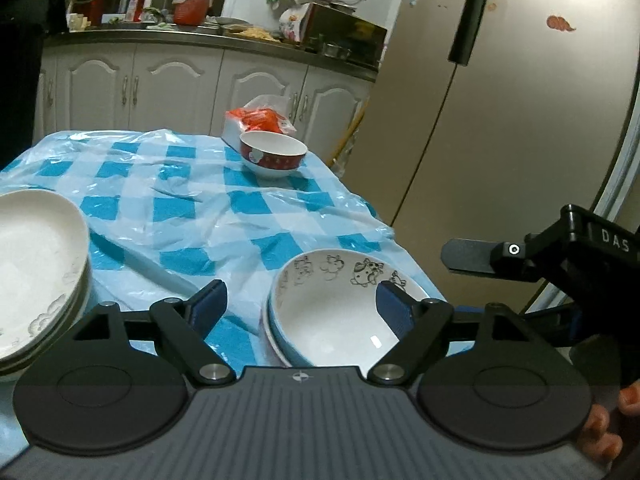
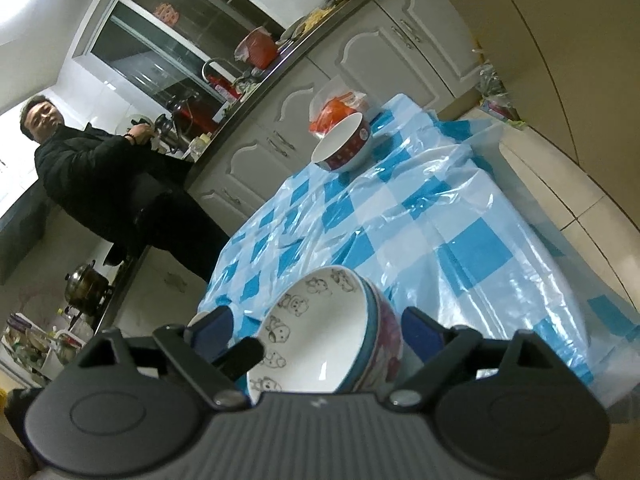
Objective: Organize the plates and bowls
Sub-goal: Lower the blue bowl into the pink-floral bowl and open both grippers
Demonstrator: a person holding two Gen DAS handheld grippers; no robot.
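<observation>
A white bowl with black cartoon drawings (image 1: pixel 332 316) sits nested in another bowl near the table's right edge; it also shows in the right wrist view (image 2: pixel 316 336). My left gripper (image 1: pixel 300 306) is open above its near side, empty. My right gripper (image 2: pixel 316 330) is open, its fingers on either side of the nested bowls, not touching; its body shows in the left wrist view (image 1: pixel 560 256). A red and white bowl (image 1: pixel 273 154) stands at the far side, also in the right wrist view (image 2: pixel 344 144). A stack of white plates (image 1: pixel 36 264) lies at the left.
The table carries a blue and white checked plastic cover (image 1: pixel 192 200). A white box with an orange bag (image 1: pixel 256 120) lies behind the red bowl. A refrigerator (image 1: pixel 500 100) stands right of the table. A person in black (image 2: pixel 108 184) stands by the counter.
</observation>
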